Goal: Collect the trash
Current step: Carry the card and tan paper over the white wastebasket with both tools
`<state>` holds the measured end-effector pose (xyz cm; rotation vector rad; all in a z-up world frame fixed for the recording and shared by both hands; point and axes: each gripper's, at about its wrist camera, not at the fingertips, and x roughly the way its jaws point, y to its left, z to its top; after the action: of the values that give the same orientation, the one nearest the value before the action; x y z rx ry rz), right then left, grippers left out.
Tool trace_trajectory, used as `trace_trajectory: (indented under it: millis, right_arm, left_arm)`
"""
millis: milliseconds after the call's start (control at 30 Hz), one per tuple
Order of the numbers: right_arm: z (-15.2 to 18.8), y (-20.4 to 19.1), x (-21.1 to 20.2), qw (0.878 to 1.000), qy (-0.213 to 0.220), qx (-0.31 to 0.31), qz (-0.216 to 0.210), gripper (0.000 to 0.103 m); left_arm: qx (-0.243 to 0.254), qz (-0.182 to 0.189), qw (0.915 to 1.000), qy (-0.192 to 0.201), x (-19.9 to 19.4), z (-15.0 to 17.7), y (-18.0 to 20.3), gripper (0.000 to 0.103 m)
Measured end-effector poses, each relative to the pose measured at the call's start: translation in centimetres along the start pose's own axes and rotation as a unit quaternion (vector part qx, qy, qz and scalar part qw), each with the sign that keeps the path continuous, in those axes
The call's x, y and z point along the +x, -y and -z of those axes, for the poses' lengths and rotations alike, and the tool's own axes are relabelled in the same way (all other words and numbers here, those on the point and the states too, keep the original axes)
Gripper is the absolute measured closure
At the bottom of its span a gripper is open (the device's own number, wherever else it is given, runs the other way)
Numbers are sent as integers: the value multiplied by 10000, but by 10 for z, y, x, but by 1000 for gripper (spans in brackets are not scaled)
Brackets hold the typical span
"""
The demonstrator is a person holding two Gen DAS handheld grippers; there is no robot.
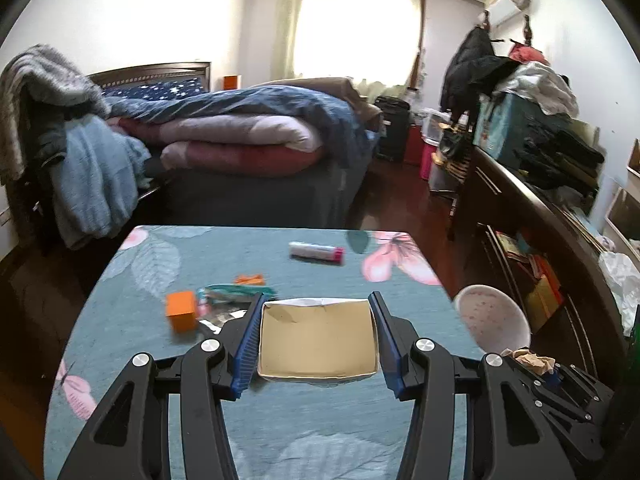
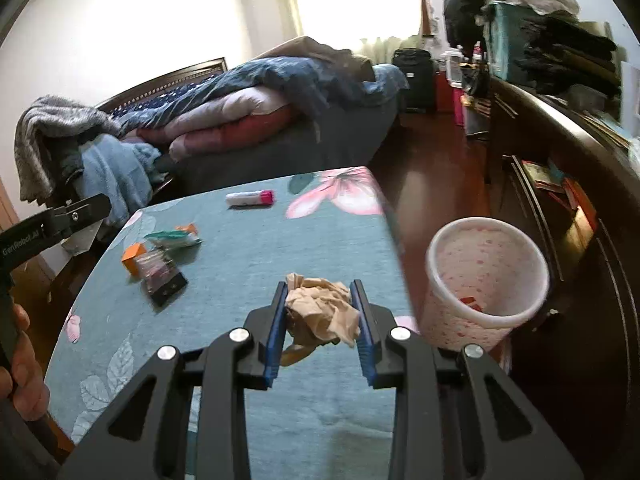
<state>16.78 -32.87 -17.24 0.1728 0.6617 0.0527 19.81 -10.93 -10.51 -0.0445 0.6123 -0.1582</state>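
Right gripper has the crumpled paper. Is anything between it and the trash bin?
Nothing visible blocks it. The right gripper grips the crumpled paper above the table edge; the trash bin stands open just beyond, to its right, off the table.

Both wrist views low, sharing table [image 1: 120, 360]

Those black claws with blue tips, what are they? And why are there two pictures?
They are grabbers a person holds, one per hand, each carrying a camera. The left camera shows the left gripper squeezing an open cardboard box. The right camera shows the right gripper squeezing crumpled brown paper. Both hover over a flowery table, where an orange block, wrappers and a pink-capped tube lie. Beside the table stands a spotted bin.
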Motion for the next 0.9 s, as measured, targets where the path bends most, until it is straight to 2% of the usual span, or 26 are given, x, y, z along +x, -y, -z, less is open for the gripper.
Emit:
trace_trajectory:
  millis: [600, 900]
  right_arm:
    - [2, 84, -21, 9969, 294, 511, 516, 71]
    - [5, 126, -10, 9932, 283, 719, 866, 71]
  left_arm:
    - [832, 738, 9937, 147, 21, -13, 113, 52]
    - [1051, 1067, 9887, -26, 54, -16, 158, 52]
